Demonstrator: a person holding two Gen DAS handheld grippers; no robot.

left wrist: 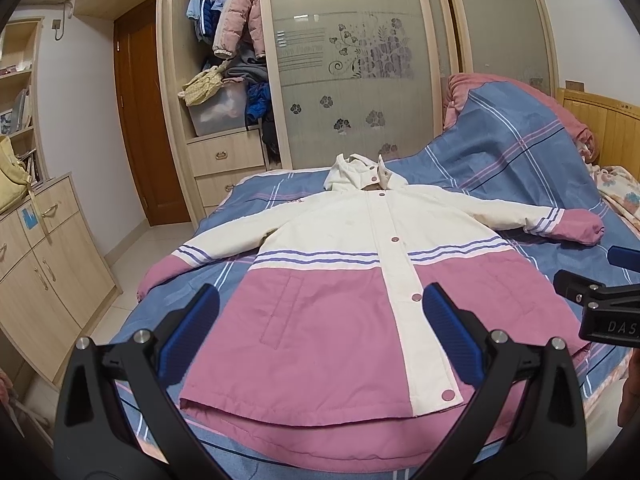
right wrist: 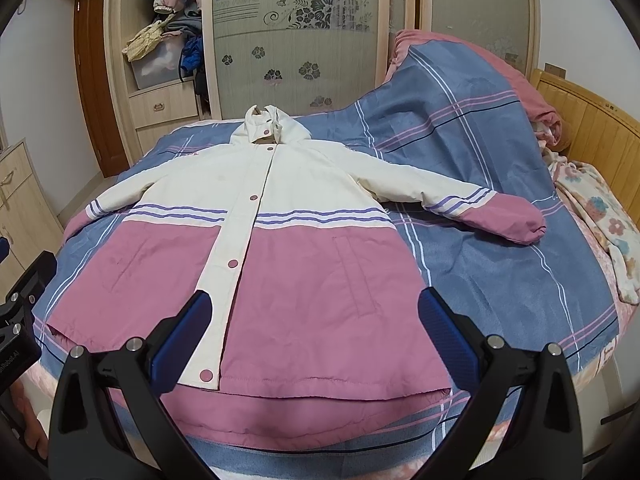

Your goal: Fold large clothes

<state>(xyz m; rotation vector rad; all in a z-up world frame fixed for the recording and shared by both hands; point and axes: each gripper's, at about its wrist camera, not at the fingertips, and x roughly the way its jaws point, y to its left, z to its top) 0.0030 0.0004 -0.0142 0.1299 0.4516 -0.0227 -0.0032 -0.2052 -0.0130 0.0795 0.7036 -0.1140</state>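
Jacket (left wrist: 340, 280) lies flat, front up, on the bed (left wrist: 520, 152), snapped shut down the white placket. Top half white, bottom half pink, purple stripes at the split. Both sleeves spread out sideways from the jacket body, pink cuffs at the ends. Hood (left wrist: 360, 170) at the far end of the jacket, hem nearest the cameras, back hem panel showing below the front hem.

Left tool (left wrist: 320, 328) hangs over the jacket's hem half, fingers spread wide, gripping nothing. Right tool (right wrist: 314, 328) likewise over the hem half, on the other side of the placket, fingers wide apart, nothing between them. Contact with the fabric: cannot tell.

Blue plaid bedcover under the jacket, bunched up into a heap (right wrist: 460, 92) beyond the jacket's right-hand sleeve. Wardrobe (left wrist: 352, 60) with frosted sliding doors behind the hood; the open section left of it holds hanging coats and a storage bin.
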